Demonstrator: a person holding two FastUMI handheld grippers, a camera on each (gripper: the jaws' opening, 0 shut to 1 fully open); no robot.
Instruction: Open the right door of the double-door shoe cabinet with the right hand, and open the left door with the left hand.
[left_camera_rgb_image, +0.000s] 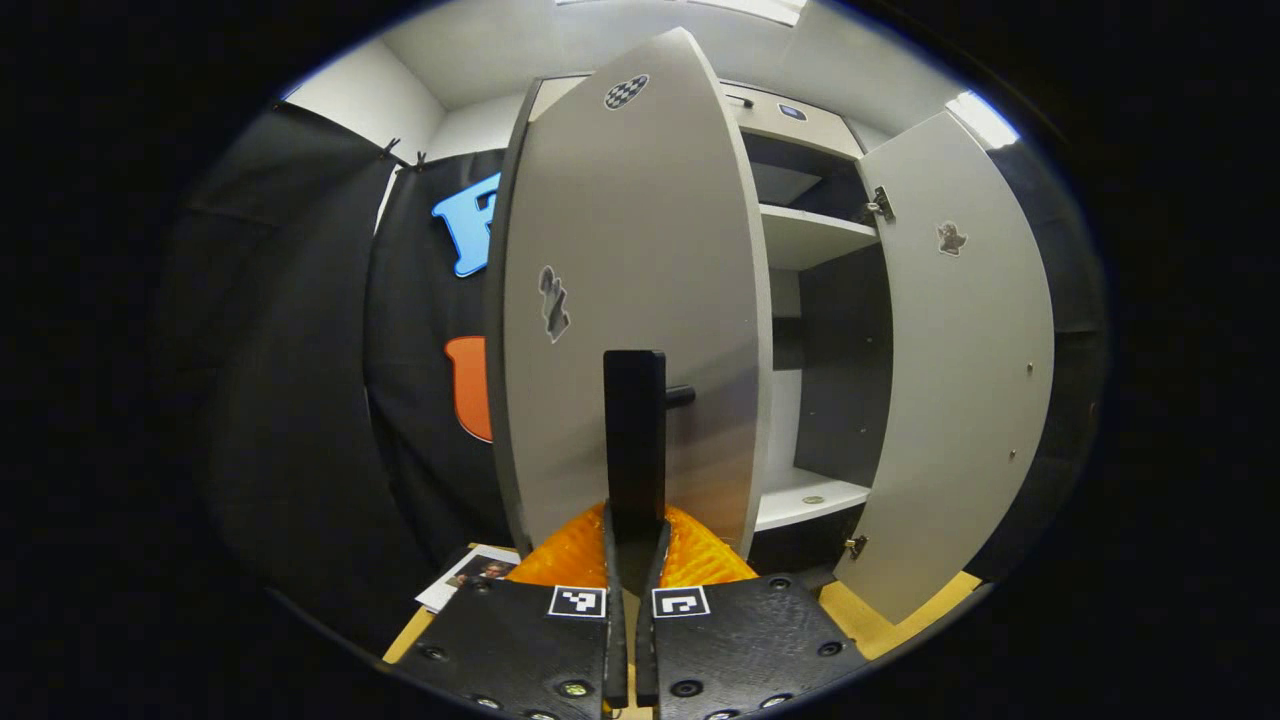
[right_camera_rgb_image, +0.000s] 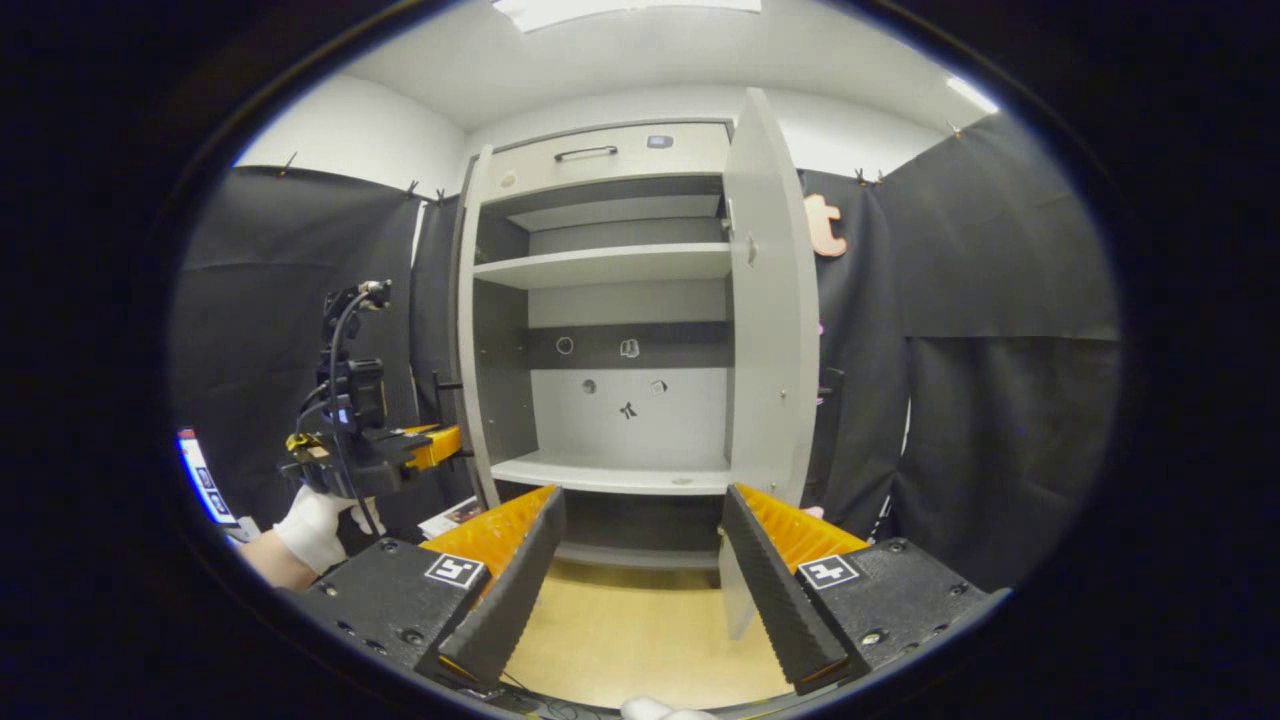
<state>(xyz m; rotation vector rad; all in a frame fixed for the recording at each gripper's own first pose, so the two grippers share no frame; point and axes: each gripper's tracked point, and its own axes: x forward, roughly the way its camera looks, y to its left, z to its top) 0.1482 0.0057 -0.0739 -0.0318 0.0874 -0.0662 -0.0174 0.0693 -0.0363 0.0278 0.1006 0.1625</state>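
Note:
The pale grey shoe cabinet (right_camera_rgb_image: 600, 265) stands with both doors swung out. In the left gripper view the left door (left_camera_rgb_image: 630, 260) faces me, and my left gripper (left_camera_rgb_image: 634, 528) is shut on the lower end of its black vertical handle (left_camera_rgb_image: 634, 420). The right door (left_camera_rgb_image: 960, 370) hangs open farther right. In the right gripper view a gloved hand (right_camera_rgb_image: 310, 525) holds the left gripper (right_camera_rgb_image: 440, 445) at the left door's edge (right_camera_rgb_image: 466, 330). The right door (right_camera_rgb_image: 770, 300) stands edge-on. My right gripper (right_camera_rgb_image: 645, 575) is open, holding nothing, in front of the lower shelf (right_camera_rgb_image: 610, 472).
A drawer with a dark handle (right_camera_rgb_image: 585, 152) tops the cabinet, with an upper shelf (right_camera_rgb_image: 600, 265) inside. Black cloth walls stand on both sides. The floor (right_camera_rgb_image: 620, 630) is light wood, and a printed sheet (left_camera_rgb_image: 470, 575) lies on it by the left door.

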